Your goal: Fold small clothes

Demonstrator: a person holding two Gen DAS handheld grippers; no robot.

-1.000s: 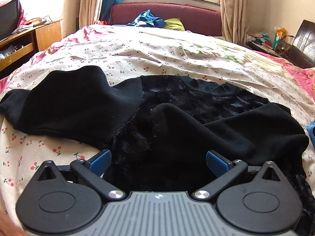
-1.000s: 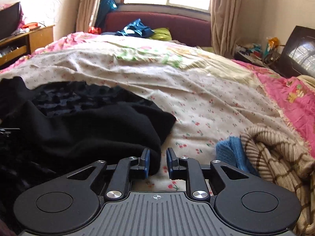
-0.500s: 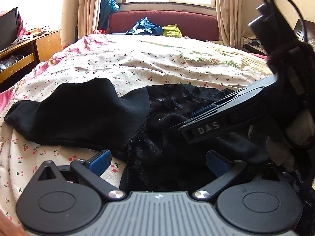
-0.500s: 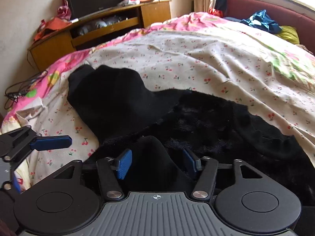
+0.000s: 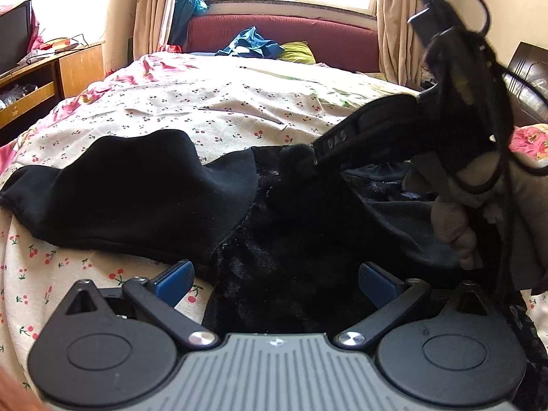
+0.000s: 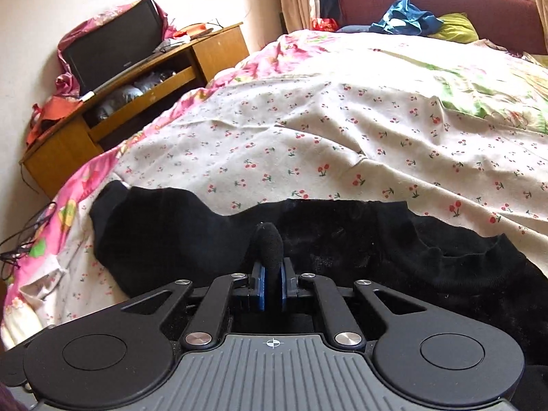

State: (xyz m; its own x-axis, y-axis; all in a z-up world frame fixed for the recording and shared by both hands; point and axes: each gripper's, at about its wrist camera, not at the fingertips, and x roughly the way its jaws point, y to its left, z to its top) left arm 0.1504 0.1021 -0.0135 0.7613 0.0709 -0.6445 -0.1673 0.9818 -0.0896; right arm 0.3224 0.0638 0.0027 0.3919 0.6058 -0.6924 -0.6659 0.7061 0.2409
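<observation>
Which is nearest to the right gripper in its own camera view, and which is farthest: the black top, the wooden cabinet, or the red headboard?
1. Black top: a fold of it sits between the closing jaws of the right gripper.
2. Wooden cabinet: off to the left, beside the bed.
3. Red headboard: at the far end, upper right.

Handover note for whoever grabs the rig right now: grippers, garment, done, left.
Right gripper: fingers closing on a bunched fold of the black top, cloth between the pads, over the middle of the garment.
Left gripper: open, empty, at the near hem with black cloth between its fingers.
Black top lies spread across the cherry-print bedspread. Left sleeve is flat and stretched out. The right-sleeve side looks drawn in over the body.
Done: that side looks folded inward.
Left: probably lay down the held fold, fold in the left sleeve, then fold the body.
</observation>
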